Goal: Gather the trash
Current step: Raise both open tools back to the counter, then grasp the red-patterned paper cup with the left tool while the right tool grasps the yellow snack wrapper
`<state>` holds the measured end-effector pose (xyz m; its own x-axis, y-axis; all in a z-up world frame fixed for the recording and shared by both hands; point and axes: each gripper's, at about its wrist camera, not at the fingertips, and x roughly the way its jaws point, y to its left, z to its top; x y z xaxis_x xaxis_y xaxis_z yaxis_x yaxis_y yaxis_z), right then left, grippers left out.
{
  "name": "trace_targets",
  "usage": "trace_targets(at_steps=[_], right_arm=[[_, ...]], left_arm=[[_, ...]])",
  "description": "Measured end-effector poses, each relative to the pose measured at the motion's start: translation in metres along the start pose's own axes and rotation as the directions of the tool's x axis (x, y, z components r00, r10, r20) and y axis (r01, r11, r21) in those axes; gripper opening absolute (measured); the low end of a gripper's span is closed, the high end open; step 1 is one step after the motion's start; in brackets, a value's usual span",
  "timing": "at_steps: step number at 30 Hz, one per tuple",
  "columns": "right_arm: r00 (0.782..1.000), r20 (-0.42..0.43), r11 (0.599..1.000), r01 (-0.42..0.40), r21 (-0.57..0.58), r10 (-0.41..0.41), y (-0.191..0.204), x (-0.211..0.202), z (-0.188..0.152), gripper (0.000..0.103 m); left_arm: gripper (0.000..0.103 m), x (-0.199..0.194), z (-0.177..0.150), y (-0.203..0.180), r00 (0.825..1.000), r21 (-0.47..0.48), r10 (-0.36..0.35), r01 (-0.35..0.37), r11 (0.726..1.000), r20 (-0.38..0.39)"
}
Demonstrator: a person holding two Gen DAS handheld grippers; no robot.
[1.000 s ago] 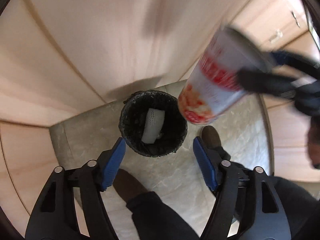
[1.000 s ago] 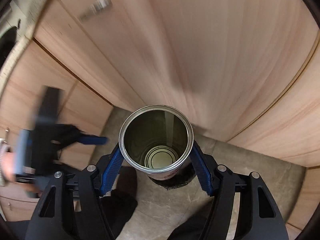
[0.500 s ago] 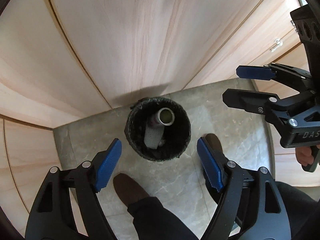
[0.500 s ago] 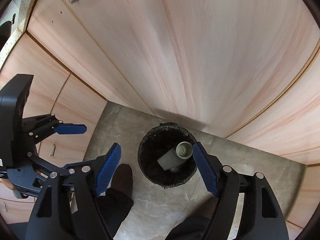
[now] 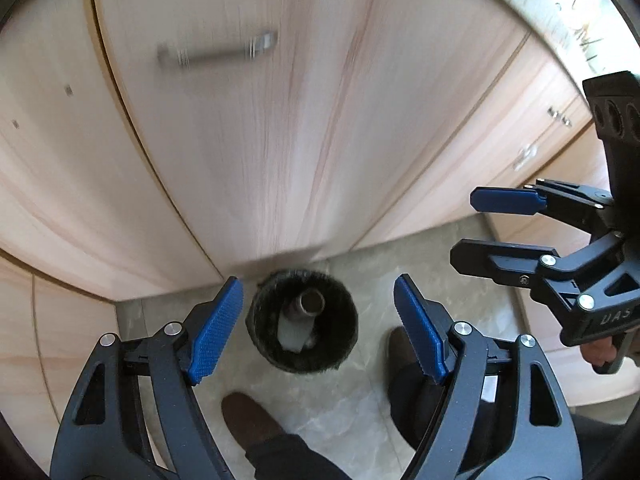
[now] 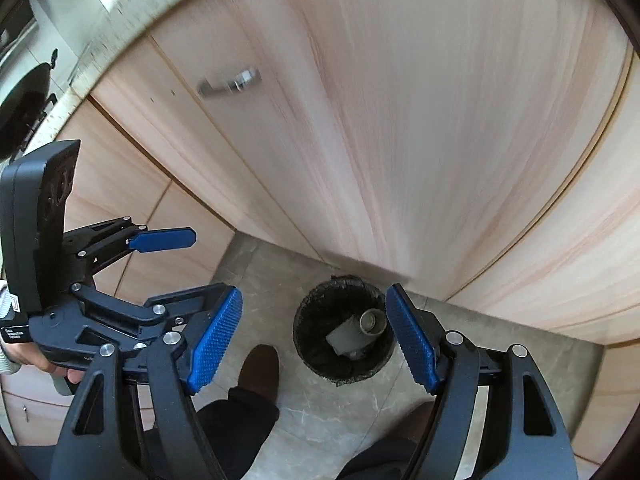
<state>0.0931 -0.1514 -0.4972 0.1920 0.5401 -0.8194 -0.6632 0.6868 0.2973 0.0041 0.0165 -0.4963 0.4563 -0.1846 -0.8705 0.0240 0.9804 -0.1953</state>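
Note:
A black-lined trash bin point(image 5: 260, 320) stands on the floor against the wooden cabinets; it also shows in the right wrist view point(image 6: 308, 344). Inside it lies the can point(image 5: 310, 303), open end up, on a pale piece of trash point(image 5: 292, 330); the can also shows in the right wrist view point(image 6: 372, 320). My left gripper point(image 5: 318, 328) is open and empty, high above the bin. My right gripper point(image 6: 314, 336) is open and empty, also above the bin. Each gripper shows in the other's view: the right one point(image 5: 484, 228) and the left one point(image 6: 208, 264).
Wooden cabinet doors with metal handles point(image 5: 216, 52) point(image 6: 230, 80) rise behind the bin. A stone countertop edge point(image 5: 560, 4) runs at the top; a dark pan point(image 6: 24, 100) sits at the upper left. The person's brown shoes point(image 5: 256, 416) point(image 6: 260, 368) stand on the tiled floor.
My right gripper opened and let go of the can, which dropped into the bin. Both grippers have since lifted higher, so the bin looks smaller and the cabinet handles and countertop come into view.

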Motion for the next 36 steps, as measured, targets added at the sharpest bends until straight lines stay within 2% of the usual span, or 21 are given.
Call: trace_targets(at_steps=[4,9,13,18,20,25,31,33,36], right_arm=[[0.999,0.046,1.000,-0.013,0.019,0.012,0.004,-0.037,0.019,0.072],[0.991,0.129,0.999,-0.022,-0.028,0.026,0.017,-0.096,0.049,0.072],[0.978,0.209,0.998,-0.013,-0.066,0.027,0.023,-0.136,0.081,0.072],[0.962,0.272,0.995,0.033,-0.095,-0.006,0.018,-0.165,0.124,0.071],[0.953,0.303,0.994,0.040,-0.098,-0.008,0.015,-0.173,0.136,0.071],[0.934,0.352,0.993,0.092,-0.075,-0.060,-0.001,-0.179,0.182,0.071],[0.914,0.387,0.986,0.157,-0.060,-0.121,-0.025,-0.167,0.228,0.071],[0.905,0.400,0.980,0.187,-0.064,-0.146,-0.033,-0.162,0.242,0.071],[0.894,0.408,0.969,0.236,-0.071,-0.188,-0.045,-0.156,0.260,0.071]], left_arm=[[0.075,-0.036,0.020,-0.005,0.999,-0.033,0.009,-0.008,0.999,0.047],[0.075,-0.090,0.058,-0.008,0.991,-0.063,-0.010,0.019,0.998,0.137],[0.075,-0.134,0.099,-0.010,0.969,-0.045,-0.002,0.013,0.999,0.247],[0.075,-0.166,0.152,-0.005,0.926,-0.028,0.008,0.003,1.000,0.377],[0.075,-0.172,0.176,-0.001,0.909,-0.023,0.008,0.002,1.000,0.417],[0.075,-0.173,0.233,0.013,0.883,-0.007,0.013,-0.011,1.000,0.469],[0.075,-0.156,0.294,0.043,0.873,-0.023,0.025,-0.016,1.000,0.488],[0.075,-0.152,0.313,0.052,0.856,-0.034,0.048,-0.035,0.999,0.514],[0.075,-0.143,0.345,0.072,0.848,-0.070,0.061,-0.029,0.997,0.526]])
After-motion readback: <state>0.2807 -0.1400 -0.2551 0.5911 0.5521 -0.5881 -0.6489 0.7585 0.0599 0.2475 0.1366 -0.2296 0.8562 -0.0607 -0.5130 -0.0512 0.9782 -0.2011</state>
